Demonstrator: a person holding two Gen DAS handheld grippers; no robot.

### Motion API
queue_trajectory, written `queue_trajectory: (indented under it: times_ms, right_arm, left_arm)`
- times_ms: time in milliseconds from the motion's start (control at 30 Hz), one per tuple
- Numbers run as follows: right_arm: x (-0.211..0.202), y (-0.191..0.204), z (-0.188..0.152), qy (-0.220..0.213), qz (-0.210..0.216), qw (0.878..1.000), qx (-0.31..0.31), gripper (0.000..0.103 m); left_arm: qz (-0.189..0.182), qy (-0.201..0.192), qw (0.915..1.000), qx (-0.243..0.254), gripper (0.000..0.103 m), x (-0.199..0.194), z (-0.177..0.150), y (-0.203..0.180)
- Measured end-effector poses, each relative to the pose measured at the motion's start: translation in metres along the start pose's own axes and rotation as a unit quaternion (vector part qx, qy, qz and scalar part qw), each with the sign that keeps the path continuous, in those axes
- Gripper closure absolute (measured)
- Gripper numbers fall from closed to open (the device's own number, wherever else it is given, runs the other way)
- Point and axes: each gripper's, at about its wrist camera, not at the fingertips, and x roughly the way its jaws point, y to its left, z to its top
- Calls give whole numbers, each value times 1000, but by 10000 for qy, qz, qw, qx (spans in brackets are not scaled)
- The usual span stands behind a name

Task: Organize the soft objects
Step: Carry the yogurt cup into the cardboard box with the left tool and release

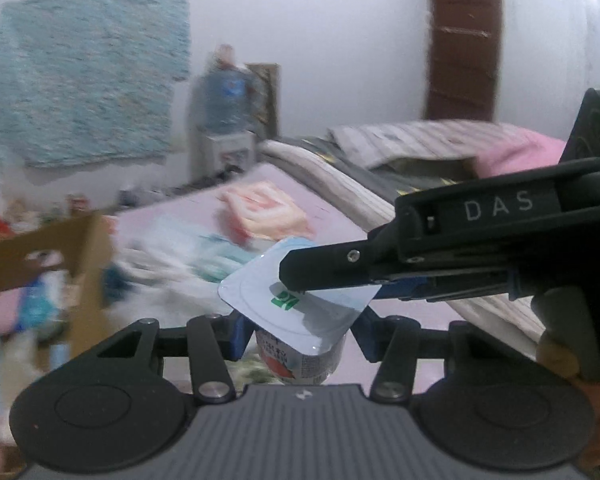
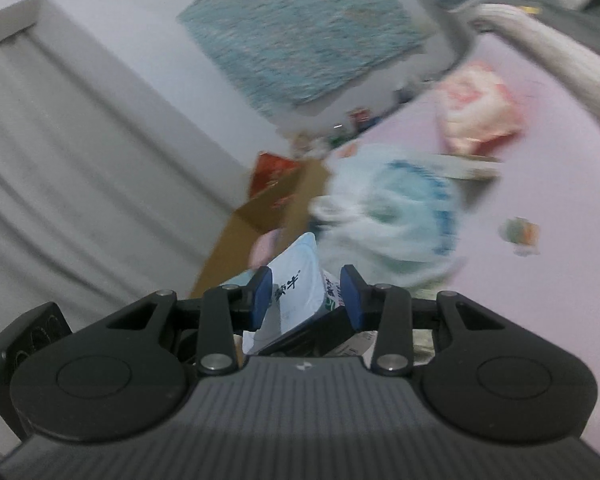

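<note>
A small yogurt cup (image 1: 300,364) with a red-printed label hangs above the pink bed sheet (image 1: 340,216). My left gripper (image 1: 300,340) is shut on the cup's body, a blue pad on each side. The cup's white foil lid (image 1: 300,300) carries a green logo. My right gripper (image 1: 296,286) reaches in from the right and pinches the lid's edge. In the right wrist view the lid (image 2: 296,280) stands tilted between the blue pads (image 2: 262,294) of my right gripper (image 2: 306,296), which is shut on it. The cup's body is mostly hidden there.
An open cardboard box (image 1: 48,256) with soft items inside stands at the left. A pink-and-white soft bundle (image 1: 268,212), a blue-and-white plastic bag (image 2: 396,216) and a small packet (image 2: 520,236) lie on the sheet. Folded blankets (image 1: 380,148) line its far side.
</note>
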Motion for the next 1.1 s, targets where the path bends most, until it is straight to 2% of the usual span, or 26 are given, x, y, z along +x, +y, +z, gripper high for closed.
queue_trajectory:
  times_ms: [200,300,467,633,833,967,1100]
  right_arm:
    - [60,70,12,425,405,9972,-466,66]
    - [99,98,19,771,526,9941,-545,66]
    - [165,131,29,1361,582,9878,-493,66]
    - [213,144,24,1976,429,9787,-353,65]
    - [249,132,18,2319,150,9725,-154,64]
    - [266,127,25,2339,-39,9722,-123,64]
    - [291,124,45,2186,-161,9755,-199,63]
  left_arm:
    - [608,-166,9974,-355,50,-41,9,65]
    - [846,-43,9946,-596,50,-49,14,104]
    - [1015,264,9897,-974,50,-49,21,170]
    - [1035,703,9839,-1278,50,-41,12,217]
    - [860,1074,9777,-1588,50,-20,-3,252]
    - [762,1229,9760,-1631,50,-6,-7,265]
    - [801,1258,9784,-1428,50,13,10,276]
